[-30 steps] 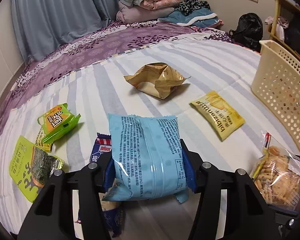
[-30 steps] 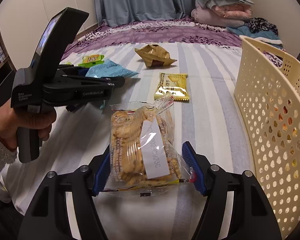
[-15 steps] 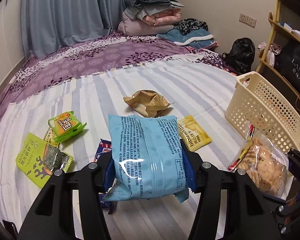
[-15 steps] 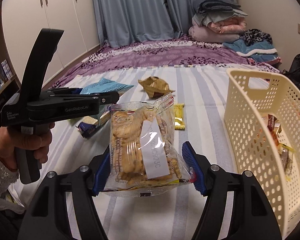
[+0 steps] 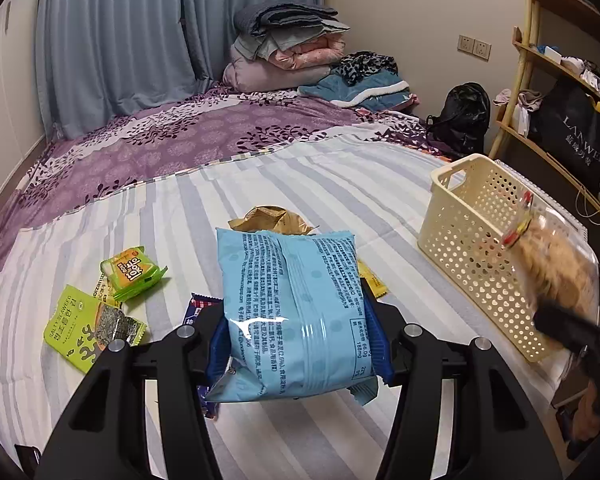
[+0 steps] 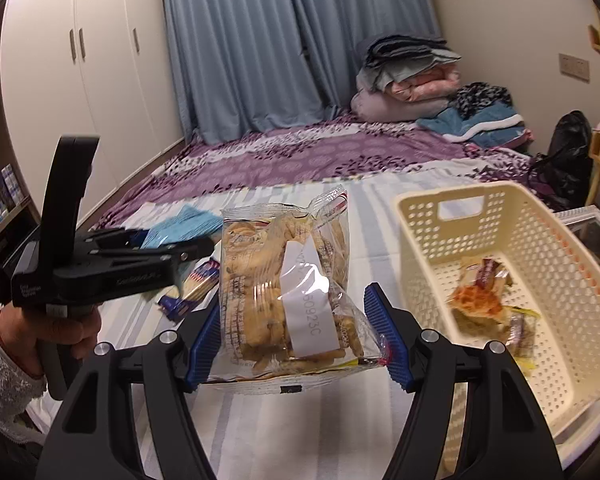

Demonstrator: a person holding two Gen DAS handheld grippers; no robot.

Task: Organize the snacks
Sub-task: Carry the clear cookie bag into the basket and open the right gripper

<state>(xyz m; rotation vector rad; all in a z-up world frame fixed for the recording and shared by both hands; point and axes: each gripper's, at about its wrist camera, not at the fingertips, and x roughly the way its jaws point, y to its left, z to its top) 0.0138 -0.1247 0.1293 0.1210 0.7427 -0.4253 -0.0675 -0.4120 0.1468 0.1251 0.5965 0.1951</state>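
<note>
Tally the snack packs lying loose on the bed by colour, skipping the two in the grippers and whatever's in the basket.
Green packs: 2
Yellow packs: 2
Gold-brown pack: 1
Dark blue pack: 1
Total: 6

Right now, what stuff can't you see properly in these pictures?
- Left wrist view: the clear cracker bag is motion-blurred; the right gripper beneath it too.
- Left wrist view: the blue snack bag in the left gripper hides most of the brown packet and yellow packet.
- Right wrist view: the basket snacks' labels are too small and blurred.
- Right wrist view: the cracker bag covers the bed behind it.
</note>
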